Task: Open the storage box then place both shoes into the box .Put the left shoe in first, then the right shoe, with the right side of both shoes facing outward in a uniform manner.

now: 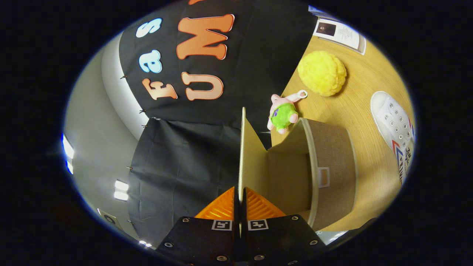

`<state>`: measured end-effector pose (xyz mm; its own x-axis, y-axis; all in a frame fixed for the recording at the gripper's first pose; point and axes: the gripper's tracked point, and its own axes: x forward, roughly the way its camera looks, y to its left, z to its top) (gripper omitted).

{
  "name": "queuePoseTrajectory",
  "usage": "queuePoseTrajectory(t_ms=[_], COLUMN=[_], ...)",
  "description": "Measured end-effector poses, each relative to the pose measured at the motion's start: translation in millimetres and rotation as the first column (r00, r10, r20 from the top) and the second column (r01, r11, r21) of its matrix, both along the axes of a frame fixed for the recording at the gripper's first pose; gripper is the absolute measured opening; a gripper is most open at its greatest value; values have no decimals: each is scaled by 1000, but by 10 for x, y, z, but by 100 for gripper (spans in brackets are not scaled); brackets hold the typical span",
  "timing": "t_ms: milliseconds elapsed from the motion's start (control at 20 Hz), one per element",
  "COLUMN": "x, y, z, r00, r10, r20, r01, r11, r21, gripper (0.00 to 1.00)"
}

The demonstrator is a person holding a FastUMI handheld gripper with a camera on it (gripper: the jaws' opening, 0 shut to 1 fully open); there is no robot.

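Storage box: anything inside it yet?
The box interior on show is bare cardboard, no shoe. Its lid, pinched in the hand-held gripper, hides the rest. One white shoe lies on the table beyond.

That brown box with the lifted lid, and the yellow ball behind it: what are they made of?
The brown storage box looks like matte cardboard: flat dull faces, and its thin tan lid is pinched edge-on between the gripper fingers. The fuzzy yellow ball seems yarn or plush, given its tufted surface.

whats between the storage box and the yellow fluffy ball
In the gripper view, a small pink plush toy in green lies on the wooden table between the storage box and the yellow ball.
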<state>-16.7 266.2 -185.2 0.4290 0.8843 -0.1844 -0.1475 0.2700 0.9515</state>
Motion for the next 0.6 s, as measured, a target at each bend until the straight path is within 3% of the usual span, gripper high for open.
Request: queuePoseTrajectory(t_ms=[200, 600], x=[-197, -442], y=[642, 1533], z=[327, 256], r00=[997, 992], r10=[28, 72], r20=[65, 107], r01=[-27, -61], r11=[999, 993], r21=[-19, -105], gripper=[2, 3])
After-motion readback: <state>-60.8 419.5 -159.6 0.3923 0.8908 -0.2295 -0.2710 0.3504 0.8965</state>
